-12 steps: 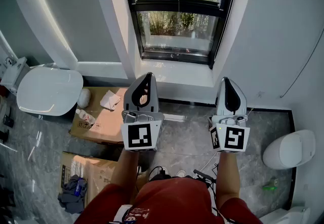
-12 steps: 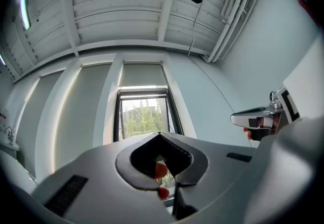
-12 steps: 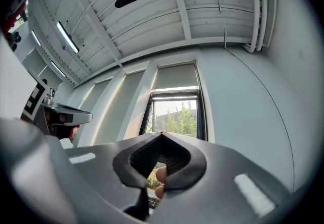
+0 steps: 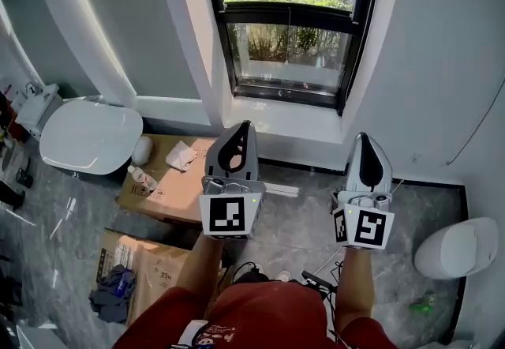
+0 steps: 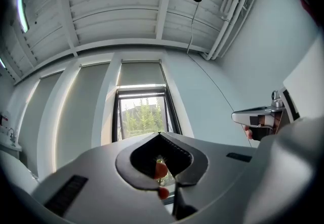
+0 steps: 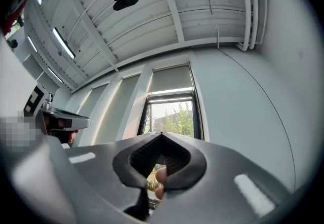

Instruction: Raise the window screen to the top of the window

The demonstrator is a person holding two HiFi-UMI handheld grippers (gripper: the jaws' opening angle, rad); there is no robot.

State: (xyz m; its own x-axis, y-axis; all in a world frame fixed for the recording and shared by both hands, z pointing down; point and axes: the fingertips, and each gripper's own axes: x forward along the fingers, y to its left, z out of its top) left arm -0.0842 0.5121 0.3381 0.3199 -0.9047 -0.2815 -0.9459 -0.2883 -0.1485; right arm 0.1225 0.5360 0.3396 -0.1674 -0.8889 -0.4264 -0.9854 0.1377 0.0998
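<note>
The window screen [image 4: 286,57] seems to cover the lower pane of the window [image 4: 357,31], with what I take for its pull rail [image 4: 284,91] lying crosswise just above the sill [image 4: 293,123]; I cannot be sure of the mesh itself. The rail runs side to side, while the way it has to travel runs straight up the tall frame. From my grippers it lies ahead and higher, well apart from both. My left gripper [image 4: 239,129] and my right gripper [image 4: 365,139] both point toward it, tilted upward, each with its jaws pressed together on nothing. The window sits between the two tips, somewhat closer to the left one, so I judge that arm has the shorter reach to the rail's middle. The head view shows the sill, the rail and the floor below with a cardboard box [image 4: 177,182] and a toilet [image 4: 91,136], but cuts off the window's top. The gripper views show that top and a pale grey panel [image 5: 139,73] above it, while my own jaws cover the rail.
</note>
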